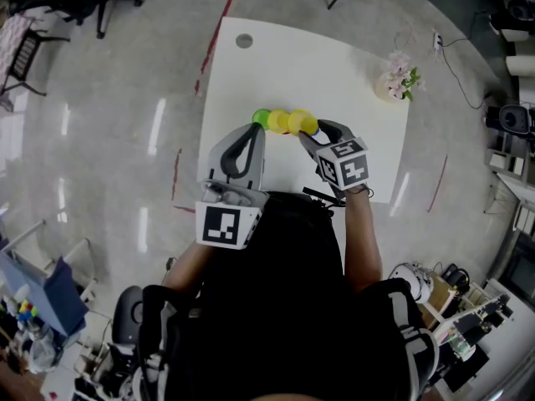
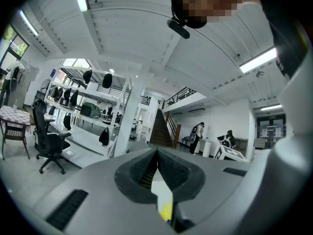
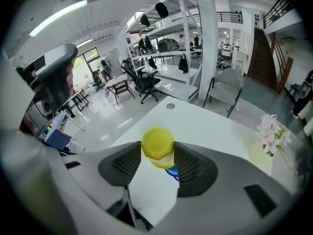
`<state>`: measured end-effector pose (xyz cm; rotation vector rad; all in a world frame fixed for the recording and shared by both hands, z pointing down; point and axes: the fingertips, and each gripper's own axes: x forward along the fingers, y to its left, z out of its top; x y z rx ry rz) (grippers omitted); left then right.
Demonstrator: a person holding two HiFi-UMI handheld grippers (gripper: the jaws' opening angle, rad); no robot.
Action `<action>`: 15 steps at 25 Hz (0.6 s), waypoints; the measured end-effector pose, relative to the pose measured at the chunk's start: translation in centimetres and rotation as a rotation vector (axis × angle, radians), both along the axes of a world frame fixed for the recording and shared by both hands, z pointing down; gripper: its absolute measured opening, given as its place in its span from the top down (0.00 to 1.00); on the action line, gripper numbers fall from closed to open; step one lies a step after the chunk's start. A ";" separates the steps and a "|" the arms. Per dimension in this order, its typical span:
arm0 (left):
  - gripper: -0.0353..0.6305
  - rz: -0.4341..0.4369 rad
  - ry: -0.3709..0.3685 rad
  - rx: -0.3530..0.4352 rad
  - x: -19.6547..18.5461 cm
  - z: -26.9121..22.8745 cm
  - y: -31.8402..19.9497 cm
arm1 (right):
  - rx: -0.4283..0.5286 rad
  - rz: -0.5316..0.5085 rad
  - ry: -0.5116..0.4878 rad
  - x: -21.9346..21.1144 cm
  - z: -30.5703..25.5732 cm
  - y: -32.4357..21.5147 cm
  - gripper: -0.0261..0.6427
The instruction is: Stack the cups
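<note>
Nearest us, our left claw (image 2: pixel 157 152) is pinched shut and empty, just beside the green cup (image 1: pixel 262 118). Our right claw (image 3: pixel 156 156) grips a yellow cup (image 3: pixel 157 145) right of the green cup; mid-carry, we judge, next needing centring over the blue cup (image 3: pixel 172 173) below.

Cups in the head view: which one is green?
The leftmost cup in the row is green; the yellow cups sit to its right.

The yellow cup (image 3: pixel 157 146) hides most of a blue object (image 3: pixel 172 173).
</note>
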<state>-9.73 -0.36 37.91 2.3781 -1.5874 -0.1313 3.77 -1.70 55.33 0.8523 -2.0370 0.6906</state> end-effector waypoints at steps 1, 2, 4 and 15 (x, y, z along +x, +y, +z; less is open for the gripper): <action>0.91 0.000 0.000 -0.002 0.0 0.0 0.0 | -0.002 0.000 0.001 0.0 0.0 0.0 0.62; 0.91 -0.001 0.000 -0.003 0.0 0.0 0.0 | -0.004 -0.001 0.003 0.1 0.0 0.0 0.62; 0.91 -0.003 0.000 -0.006 -0.2 0.0 0.0 | -0.005 -0.002 0.005 0.0 0.0 0.0 0.62; 0.91 -0.010 0.002 -0.004 -0.4 0.1 -0.1 | -0.018 -0.002 0.022 0.3 0.5 -0.3 0.62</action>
